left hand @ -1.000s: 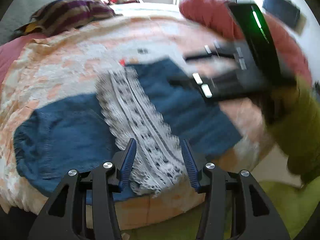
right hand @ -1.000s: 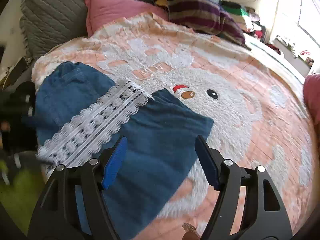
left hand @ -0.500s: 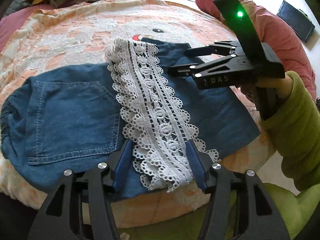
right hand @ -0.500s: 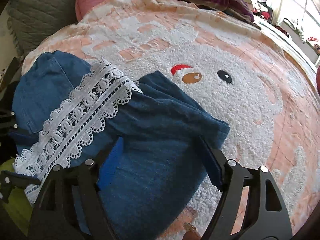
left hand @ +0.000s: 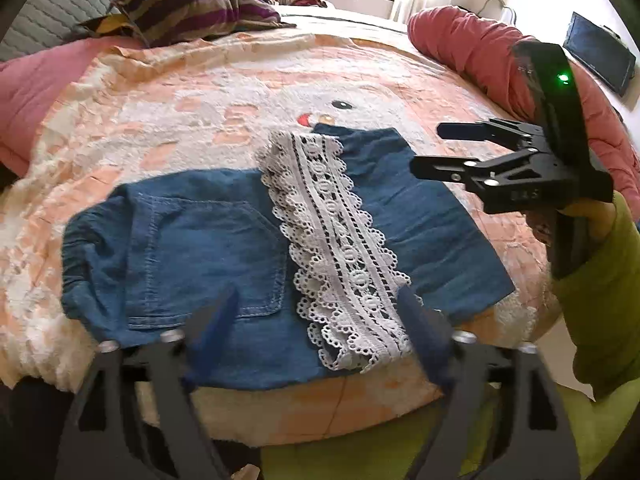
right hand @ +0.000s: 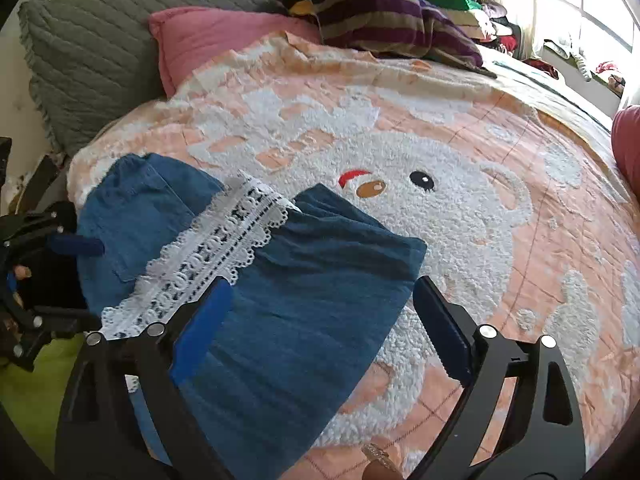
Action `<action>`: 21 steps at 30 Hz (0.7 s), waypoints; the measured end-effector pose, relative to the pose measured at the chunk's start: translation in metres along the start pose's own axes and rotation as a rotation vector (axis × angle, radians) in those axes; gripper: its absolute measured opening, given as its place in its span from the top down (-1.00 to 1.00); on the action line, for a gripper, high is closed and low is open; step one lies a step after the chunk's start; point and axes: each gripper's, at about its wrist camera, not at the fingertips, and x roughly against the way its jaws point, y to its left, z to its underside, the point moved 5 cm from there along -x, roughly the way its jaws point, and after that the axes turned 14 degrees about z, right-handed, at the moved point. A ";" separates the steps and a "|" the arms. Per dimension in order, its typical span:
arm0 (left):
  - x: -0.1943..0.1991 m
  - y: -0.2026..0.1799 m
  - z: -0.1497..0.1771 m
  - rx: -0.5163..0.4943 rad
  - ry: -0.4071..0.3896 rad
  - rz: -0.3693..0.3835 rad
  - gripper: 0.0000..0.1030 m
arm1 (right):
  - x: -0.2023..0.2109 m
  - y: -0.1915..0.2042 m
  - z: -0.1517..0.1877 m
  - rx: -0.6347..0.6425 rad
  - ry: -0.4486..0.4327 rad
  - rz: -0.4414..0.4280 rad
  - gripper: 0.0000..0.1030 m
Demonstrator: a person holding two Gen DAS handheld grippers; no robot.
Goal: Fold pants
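On the near edge of the bed, the folded denim pants are being left lying flat on the bear-patterned blanket, with a white lace band draped across the middle. Both tools are being opened above the fabric: the left tool over the lace and pocket, the right tool over the plain denim half, with nothing being gripped by either. A striped pillow is being kept at the far side.

Bright window glare, fisheye edges, blurred tongs
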 end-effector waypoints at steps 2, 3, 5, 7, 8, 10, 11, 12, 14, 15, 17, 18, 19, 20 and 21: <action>0.004 0.000 -0.002 -0.005 -0.008 -0.006 -0.63 | 0.007 0.001 -0.003 0.005 -0.019 0.002 -0.76; 0.005 0.000 -0.002 -0.006 -0.012 -0.013 -0.68 | 0.010 0.002 -0.004 0.009 -0.028 0.003 -0.77; 0.010 0.000 -0.003 -0.008 -0.021 -0.027 -0.75 | 0.018 0.005 -0.008 0.015 -0.048 0.004 -0.80; 0.015 0.001 -0.004 -0.007 -0.031 -0.035 -0.79 | 0.025 0.006 -0.012 0.019 -0.067 0.004 -0.82; 0.018 0.001 -0.004 -0.005 -0.036 -0.040 -0.80 | 0.029 0.007 -0.015 0.019 -0.080 0.001 -0.82; 0.023 0.003 -0.004 -0.002 -0.046 -0.052 -0.83 | 0.035 0.008 -0.021 0.011 -0.095 -0.011 -0.82; 0.025 0.004 -0.004 0.000 -0.050 -0.056 -0.83 | 0.037 0.009 -0.023 0.008 -0.100 -0.019 -0.82; 0.026 0.005 -0.004 0.002 -0.053 -0.060 -0.84 | 0.040 0.011 -0.026 0.008 -0.107 -0.029 -0.82; 0.031 0.007 -0.004 0.009 -0.062 -0.069 -0.85 | 0.043 0.015 -0.031 0.014 -0.118 -0.034 -0.82; 0.033 0.008 -0.004 0.010 -0.066 -0.072 -0.85 | 0.045 0.019 -0.035 0.023 -0.124 -0.037 -0.82; 0.036 0.009 -0.003 0.012 -0.074 -0.077 -0.86 | 0.047 0.025 -0.041 0.035 -0.131 -0.039 -0.82; 0.038 0.010 -0.003 0.014 -0.076 -0.079 -0.86 | 0.048 0.027 -0.043 0.039 -0.133 -0.041 -0.82; 0.040 0.012 -0.002 0.018 -0.081 -0.083 -0.86 | 0.049 0.030 -0.045 0.044 -0.135 -0.043 -0.82; 0.042 0.014 -0.001 0.021 -0.084 -0.085 -0.86 | 0.049 0.033 -0.049 0.050 -0.138 -0.045 -0.82; 0.043 0.016 0.000 0.027 -0.088 -0.088 -0.86 | 0.050 0.036 -0.051 0.054 -0.141 -0.046 -0.82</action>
